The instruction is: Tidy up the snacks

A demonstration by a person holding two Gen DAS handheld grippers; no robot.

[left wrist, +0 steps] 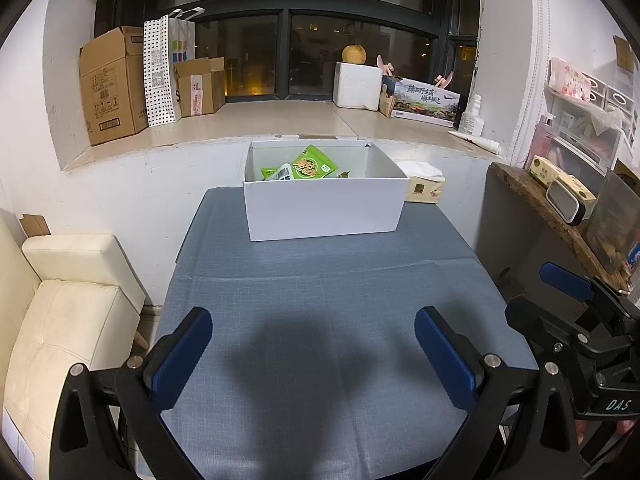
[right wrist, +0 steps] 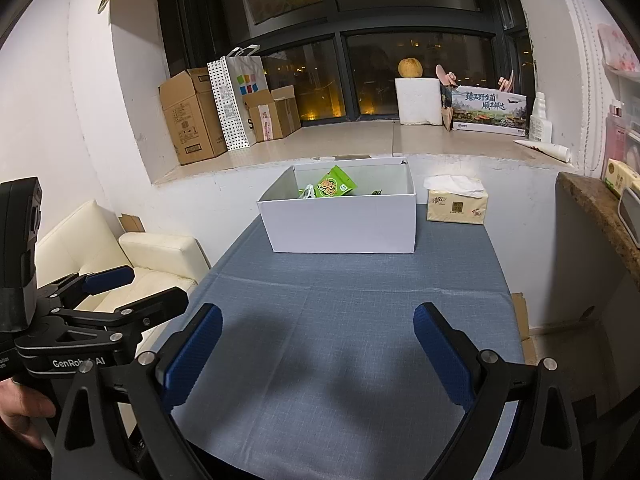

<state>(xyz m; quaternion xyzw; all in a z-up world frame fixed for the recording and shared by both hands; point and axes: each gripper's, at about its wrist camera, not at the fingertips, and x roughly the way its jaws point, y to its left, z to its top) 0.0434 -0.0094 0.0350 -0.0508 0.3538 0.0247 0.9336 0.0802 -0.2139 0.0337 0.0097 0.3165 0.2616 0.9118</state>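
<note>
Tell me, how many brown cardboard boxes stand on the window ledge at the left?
2. A large cardboard box stands at the far left of the ledge; a smaller open box stands right of the white paper bag. Others may be hidden behind them.

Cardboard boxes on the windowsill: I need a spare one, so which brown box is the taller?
The tall brown cardboard box at the sill's far left, beside the dotted paper bag; the smaller open-flapped brown box stands lower.

"genrobot ai", partly hidden, on the left tongs (right wrist: 110,284) body; "das" on the right tongs (left wrist: 566,280) body; green snack pack (left wrist: 313,164) print unreadable.
</note>
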